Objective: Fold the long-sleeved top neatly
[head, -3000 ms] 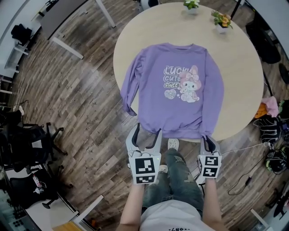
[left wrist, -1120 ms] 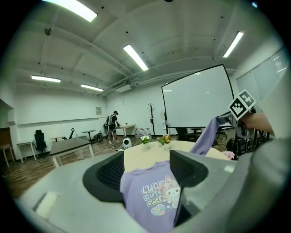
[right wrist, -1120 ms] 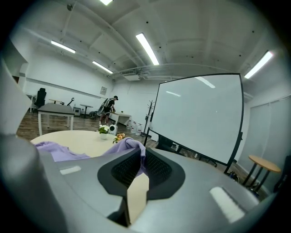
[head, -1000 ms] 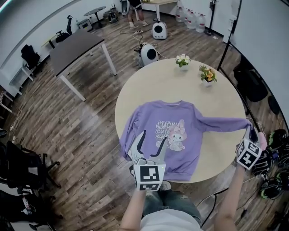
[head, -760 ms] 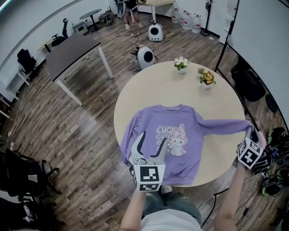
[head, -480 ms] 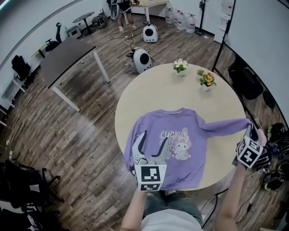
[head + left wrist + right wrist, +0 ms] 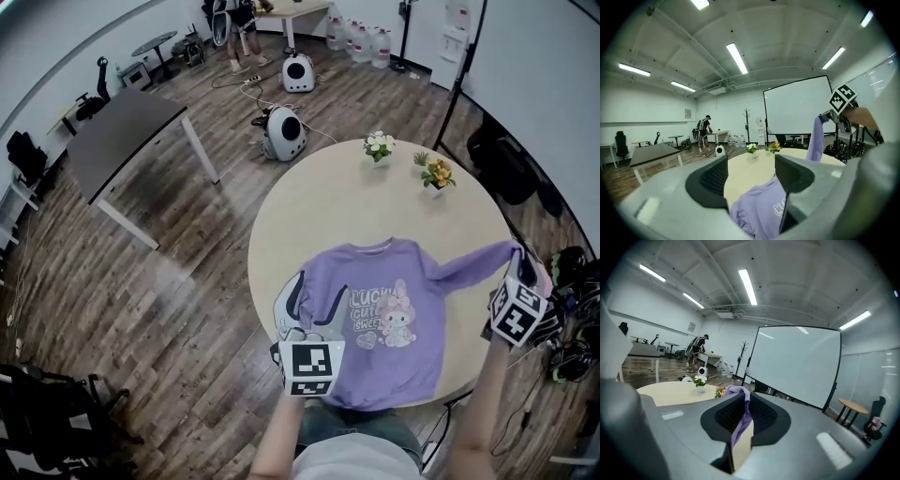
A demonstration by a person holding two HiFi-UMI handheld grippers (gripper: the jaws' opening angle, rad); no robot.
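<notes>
On the round table (image 7: 347, 202), the purple long-sleeved top (image 7: 389, 323) lies face up. The right gripper (image 7: 525, 266) pinches one sleeve cuff (image 7: 511, 250), stretched out sideways, and the left gripper (image 7: 320, 290) hangs with jaws spread over the opposite side. Folding well likely means carrying that cuff flat across the chest without dragging the body.

Purple long-sleeved top (image 7: 412, 347): white lettering on the chest, just right of the left gripper (image 7: 320, 287), too small to read; left gripper view shows only outlined letter fragments; square markers on left gripper and right gripper (image 7: 527, 266) carry black-and-white patterns, no characters.
</notes>
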